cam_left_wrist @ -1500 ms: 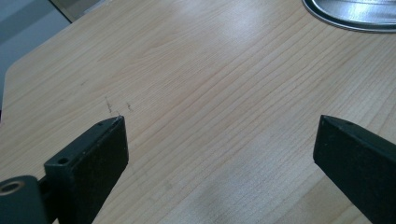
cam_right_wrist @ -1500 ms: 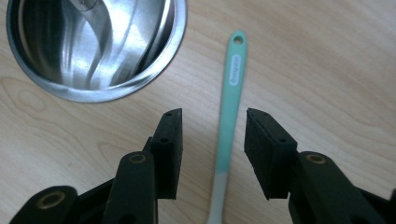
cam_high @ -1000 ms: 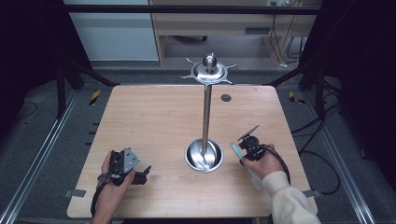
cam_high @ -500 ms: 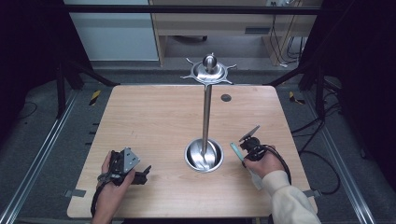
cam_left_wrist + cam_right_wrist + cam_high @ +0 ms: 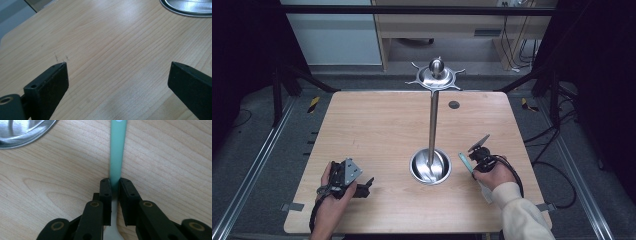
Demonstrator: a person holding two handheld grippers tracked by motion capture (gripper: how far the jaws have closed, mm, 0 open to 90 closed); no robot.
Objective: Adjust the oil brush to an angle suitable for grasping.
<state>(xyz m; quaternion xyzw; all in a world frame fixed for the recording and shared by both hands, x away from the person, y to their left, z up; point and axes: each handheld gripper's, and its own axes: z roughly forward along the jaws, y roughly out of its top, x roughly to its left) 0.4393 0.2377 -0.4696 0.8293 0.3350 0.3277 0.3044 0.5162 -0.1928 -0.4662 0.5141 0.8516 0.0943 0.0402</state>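
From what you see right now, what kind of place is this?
Probably a lab recording station, not a home: a light wooden table inside a black metal frame, loose cables on the grey floor, and a person's hand holding a black two-jaw gripper.

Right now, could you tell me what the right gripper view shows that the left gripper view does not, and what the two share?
Right gripper view: its fingers closed on the mint-green handle of a utensil that lies on the table; they have just been closing on it.

Left gripper view: its fingers wide apart, with bare wood between them.

Both: the light wooden table and an edge of the shiny metal base of the tall stand.
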